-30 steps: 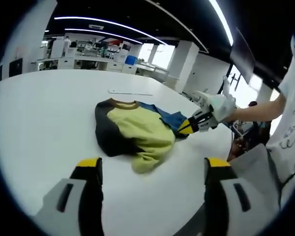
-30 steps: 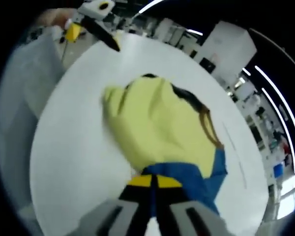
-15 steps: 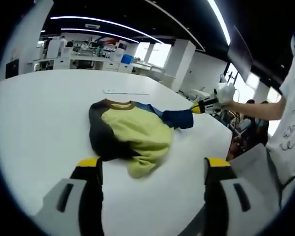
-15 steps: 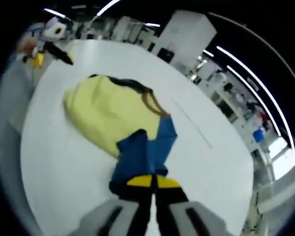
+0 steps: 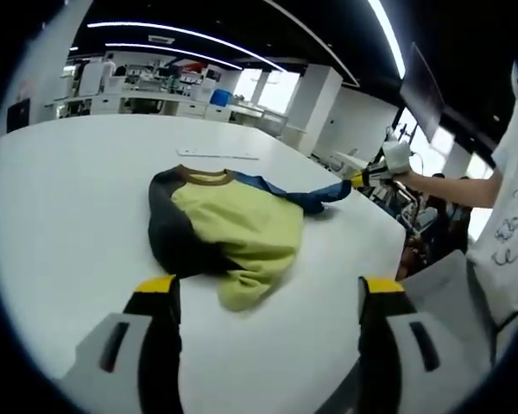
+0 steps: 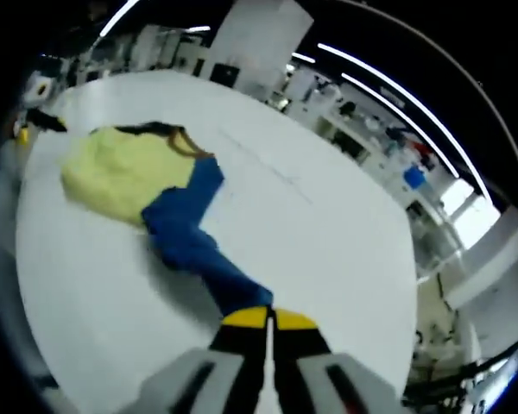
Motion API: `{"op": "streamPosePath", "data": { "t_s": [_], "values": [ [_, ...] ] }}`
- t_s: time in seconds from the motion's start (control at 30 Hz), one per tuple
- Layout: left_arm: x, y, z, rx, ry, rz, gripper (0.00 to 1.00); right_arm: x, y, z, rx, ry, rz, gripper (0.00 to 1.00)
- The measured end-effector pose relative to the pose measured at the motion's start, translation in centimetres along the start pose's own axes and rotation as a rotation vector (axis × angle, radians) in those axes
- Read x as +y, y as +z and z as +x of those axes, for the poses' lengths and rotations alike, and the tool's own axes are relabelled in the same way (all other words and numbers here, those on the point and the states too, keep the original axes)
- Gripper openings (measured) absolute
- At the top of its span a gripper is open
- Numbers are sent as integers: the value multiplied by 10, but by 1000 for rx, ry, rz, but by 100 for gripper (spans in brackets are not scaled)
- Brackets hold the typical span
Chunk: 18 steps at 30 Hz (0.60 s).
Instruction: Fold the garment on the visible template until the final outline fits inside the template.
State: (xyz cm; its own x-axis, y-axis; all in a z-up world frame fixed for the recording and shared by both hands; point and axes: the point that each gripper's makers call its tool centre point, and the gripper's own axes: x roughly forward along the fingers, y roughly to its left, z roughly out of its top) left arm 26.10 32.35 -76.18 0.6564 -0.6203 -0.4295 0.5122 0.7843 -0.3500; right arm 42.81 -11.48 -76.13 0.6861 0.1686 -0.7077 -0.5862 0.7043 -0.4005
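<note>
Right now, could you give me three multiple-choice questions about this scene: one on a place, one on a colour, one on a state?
1. Where does the garment lie?
A. on the white table
B. on a chair
C. on the floor

2. What colour is the sleeve held by the right tongs?
A. red
B. blue
C. white

3. How do the left tongs stand?
A. shut on the garment
B. shut on a ruler
C. open, holding nothing

Answers: 1 A, the garment rests flat on the table top. 2 B, the stretched sleeve is blue beside the yellow body. 3 C, the two jaws stand wide apart with bare table between.
</note>
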Motion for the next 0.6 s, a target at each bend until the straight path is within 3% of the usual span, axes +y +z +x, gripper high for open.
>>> {"op": "streamPosePath", "data": {
  "t_s": [0.4,0.6],
  "values": [
    [-1,-2,12,15,-11,-11,81,-57,-57,-16,130,-63,72,0],
    [1,-1,14,15,-8,-13,81,-71,-77,-15,191,-61,125,0]
  ]
}}
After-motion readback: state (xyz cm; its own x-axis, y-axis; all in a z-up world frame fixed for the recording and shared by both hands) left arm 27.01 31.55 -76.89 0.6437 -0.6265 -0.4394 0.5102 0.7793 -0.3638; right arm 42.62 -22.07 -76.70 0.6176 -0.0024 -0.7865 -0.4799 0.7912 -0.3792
